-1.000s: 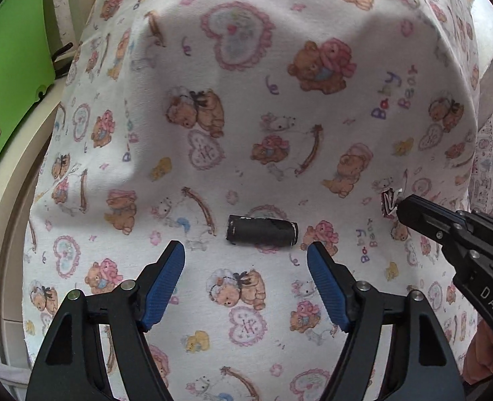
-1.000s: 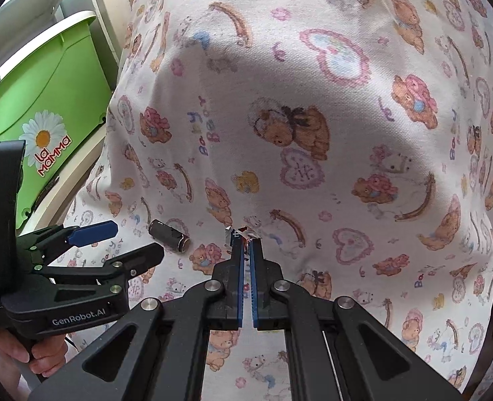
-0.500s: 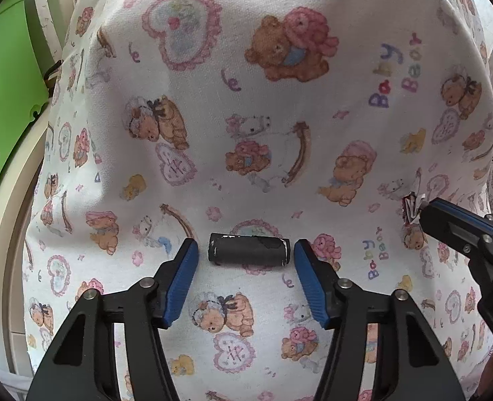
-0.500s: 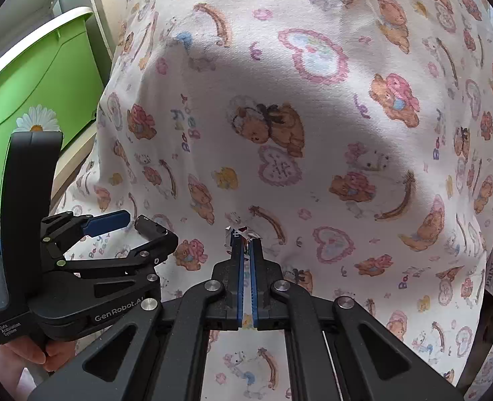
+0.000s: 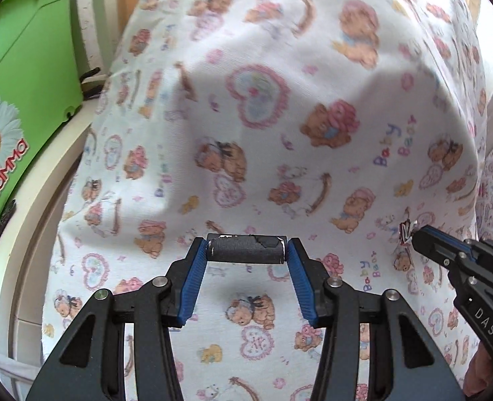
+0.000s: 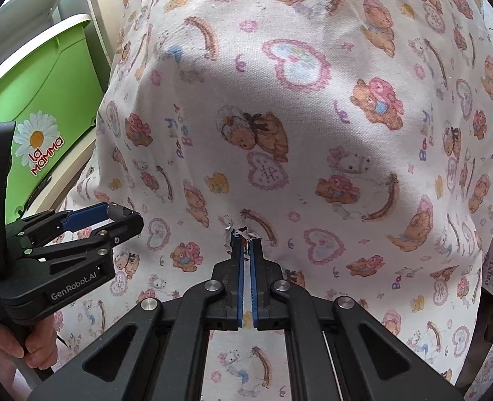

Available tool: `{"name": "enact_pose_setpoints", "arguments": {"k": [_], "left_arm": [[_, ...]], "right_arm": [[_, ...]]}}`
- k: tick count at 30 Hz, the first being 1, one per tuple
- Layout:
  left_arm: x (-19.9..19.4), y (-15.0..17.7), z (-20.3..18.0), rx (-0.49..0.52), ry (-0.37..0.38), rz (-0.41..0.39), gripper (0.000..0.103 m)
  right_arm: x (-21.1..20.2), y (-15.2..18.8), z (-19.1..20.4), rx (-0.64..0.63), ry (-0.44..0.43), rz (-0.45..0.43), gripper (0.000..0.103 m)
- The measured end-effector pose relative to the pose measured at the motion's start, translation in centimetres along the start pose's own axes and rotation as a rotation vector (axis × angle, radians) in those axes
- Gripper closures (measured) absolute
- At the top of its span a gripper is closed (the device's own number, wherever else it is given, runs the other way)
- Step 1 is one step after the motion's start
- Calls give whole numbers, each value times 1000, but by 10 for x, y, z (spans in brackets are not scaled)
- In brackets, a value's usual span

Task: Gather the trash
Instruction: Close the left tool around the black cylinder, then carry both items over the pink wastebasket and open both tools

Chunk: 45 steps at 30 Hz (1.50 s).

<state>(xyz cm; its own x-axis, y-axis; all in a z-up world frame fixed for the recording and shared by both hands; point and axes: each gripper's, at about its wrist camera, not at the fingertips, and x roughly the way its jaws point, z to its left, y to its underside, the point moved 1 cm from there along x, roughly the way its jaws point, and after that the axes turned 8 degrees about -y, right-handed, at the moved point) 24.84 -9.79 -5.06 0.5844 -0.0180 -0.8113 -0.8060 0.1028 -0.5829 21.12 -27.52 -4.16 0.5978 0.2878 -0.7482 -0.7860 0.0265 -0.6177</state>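
While the left gripper [image 5: 246, 250] closes, a dark tube [image 5: 245, 250] sits crosswise between its blue fingers [image 5: 193, 277], each end of the tube against a pad near the fingertips. It is a short cylinder with a torn, peeling wrap and pale rims at both ends, lying level from one finger to the other. A soft shadow falls on the cloth [image 5: 279, 117] beneath it, so it looks lifted clear of the fabric, though the gap is hard to judge. From the right wrist view the left gripper [image 6: 119, 220] shows at the left edge, held by a hand [image 6: 35, 344], with the tube hidden behind its fingers.

To the right, the right gripper [image 6: 245, 240] has its fingers almost together, pinching a small crumpled wrapper [image 6: 241, 232] at the very tips; the scrap sticks out just past them, over the cloth. Seen from the left wrist, that wrapper [image 5: 406, 230] lies well to the right of the tube.

A green bin [image 5: 19, 100] with a daisy print stands off the cloth's left edge.
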Motion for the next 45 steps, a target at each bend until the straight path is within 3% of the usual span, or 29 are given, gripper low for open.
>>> {"name": "enact_pose_setpoints", "arguments": {"k": [10, 19, 26, 35, 38, 45], "left_arm": [[-41, 6, 34, 31, -147, -143, 56], [-79, 15, 59, -74, -131, -179, 56], [-114, 35, 63, -89, -126, -230, 56], [-162, 87, 70, -153, -112, -213, 56], [-175, 105, 70, -149, -143, -199, 56], [-182, 151, 70, -173, -137, -129, 56]], "right_arm": [[-7, -2, 16, -28, -16, -48, 99], [-25, 12, 36, -50, -14, -96, 99], [-53, 30, 50, -52, -24, -139, 99], [-104, 72, 85, -83, -66, -201, 99], [-118, 90, 97, -100, -76, -211, 99], [-134, 139, 123, -100, -139, -179, 99]]}}
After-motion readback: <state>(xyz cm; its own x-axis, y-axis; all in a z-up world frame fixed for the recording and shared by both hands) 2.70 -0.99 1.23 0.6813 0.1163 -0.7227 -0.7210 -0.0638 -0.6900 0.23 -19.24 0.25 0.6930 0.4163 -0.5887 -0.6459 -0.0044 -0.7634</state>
